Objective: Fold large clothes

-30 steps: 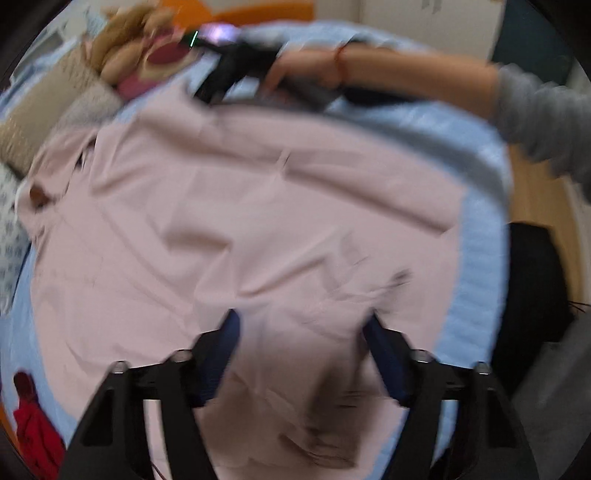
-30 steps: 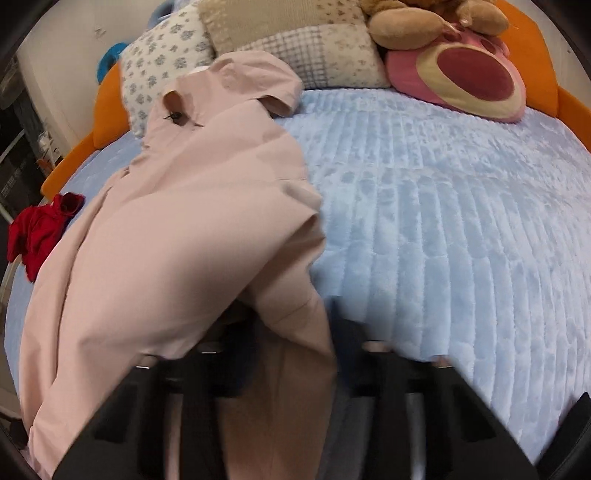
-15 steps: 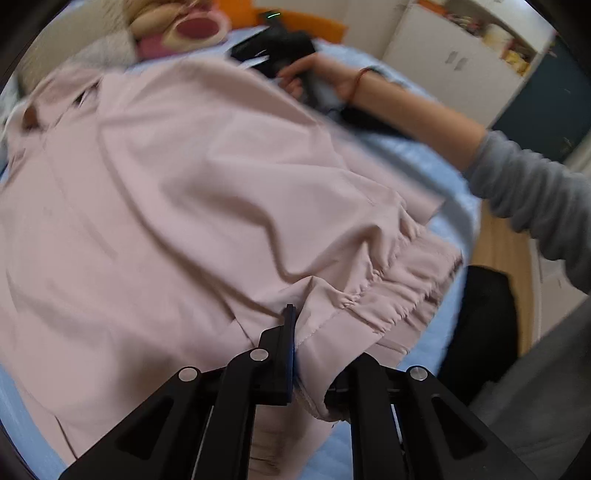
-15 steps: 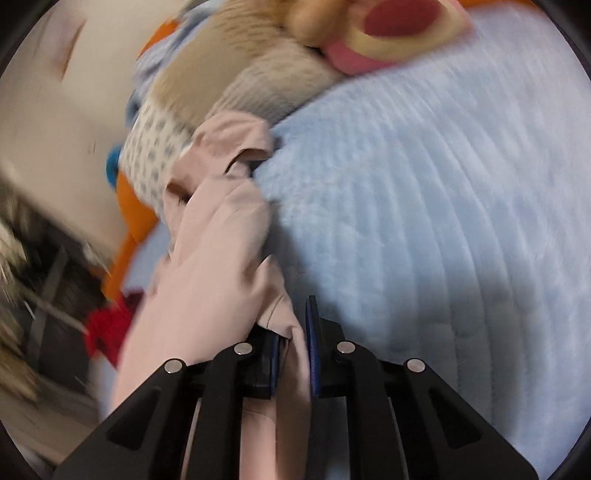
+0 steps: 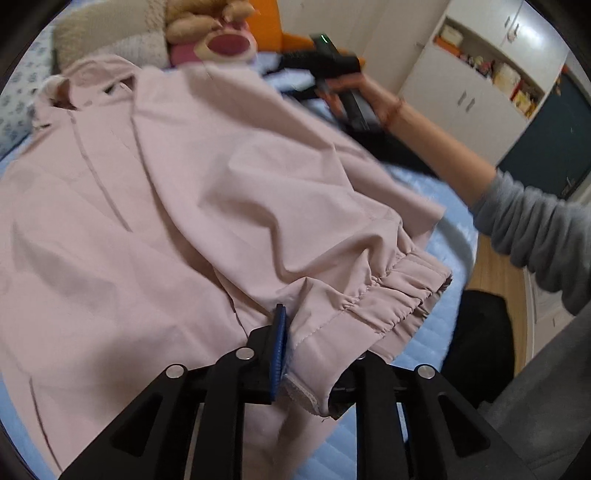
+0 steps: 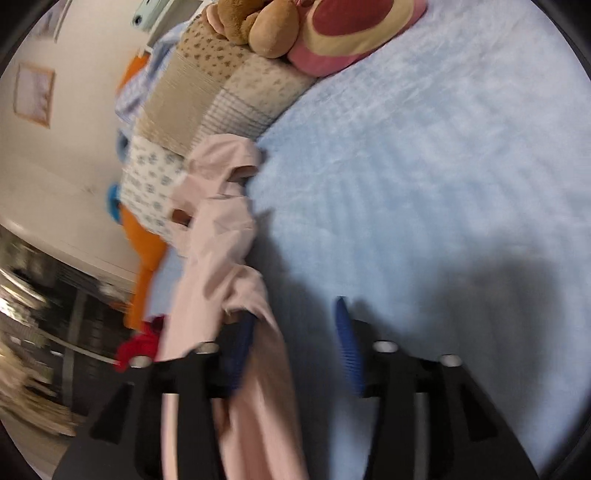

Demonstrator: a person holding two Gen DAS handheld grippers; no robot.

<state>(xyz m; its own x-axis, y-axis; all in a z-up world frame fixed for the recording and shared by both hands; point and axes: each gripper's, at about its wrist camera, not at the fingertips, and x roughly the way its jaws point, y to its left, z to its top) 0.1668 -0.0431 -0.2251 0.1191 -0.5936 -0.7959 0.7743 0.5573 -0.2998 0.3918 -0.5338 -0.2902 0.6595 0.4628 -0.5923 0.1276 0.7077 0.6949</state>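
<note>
A large pink jacket lies spread on the blue bed cover, collar toward the pillows. My left gripper has the jacket's gathered elastic hem between its jaws. The cloth lies against the blue pad and hides the other finger, and the jaws are opening slightly. My right gripper is at the jacket's far side with its jaws spreading wide. A fold of the pink jacket hangs over its left finger and nothing is pinched. The person's hand carries it in the left wrist view.
A pink and brown plush toy and patchwork pillows line the head of the bed. A red cloth lies at the bed's far edge. A black bundle sits on the wooden floor, with white cabinets behind.
My left gripper closed on the hem and carried it across the jacket. My right gripper, shut on the jacket's edge half a second ago, rolled and has let go with wide jaws.
</note>
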